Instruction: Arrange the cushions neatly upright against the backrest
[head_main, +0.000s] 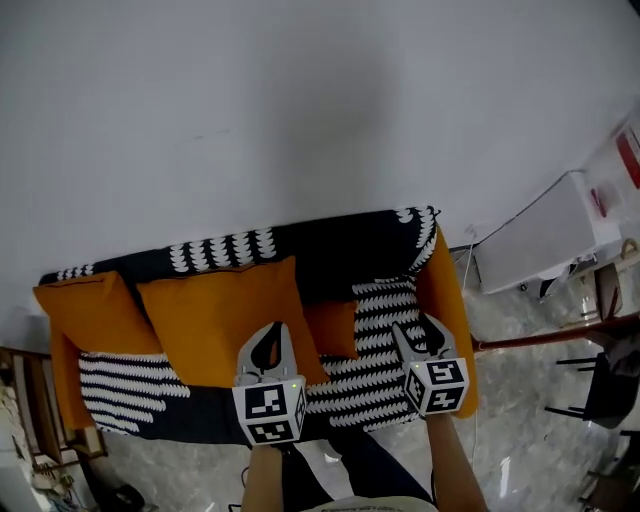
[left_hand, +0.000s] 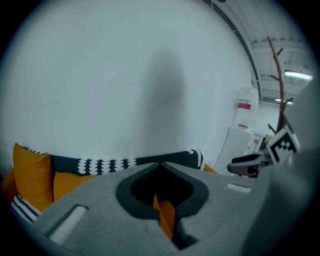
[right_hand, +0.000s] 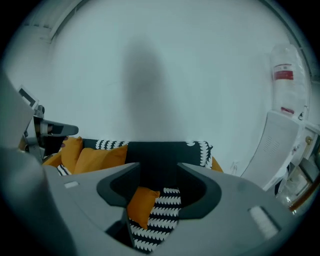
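Observation:
A black sofa with white leaf print and orange sides (head_main: 330, 250) stands against a white wall. Two orange cushions lean upright on its backrest: one at the far left (head_main: 90, 310), a larger one (head_main: 225, 315) beside it. A smaller orange cushion (head_main: 335, 328) lies on the seat near the middle; it also shows in the right gripper view (right_hand: 142, 205). My left gripper (head_main: 270, 328) hovers shut and empty in front of the large cushion. Over the patterned seat at the right, my right gripper (head_main: 418, 328) is open with nothing between its jaws.
A white appliance (head_main: 545, 235) with a water bottle (right_hand: 285, 80) stands right of the sofa. Dark chair legs (head_main: 600, 385) and a red bar are at the far right. A wooden shelf (head_main: 30, 420) stands by the sofa's left end. The floor is pale marble.

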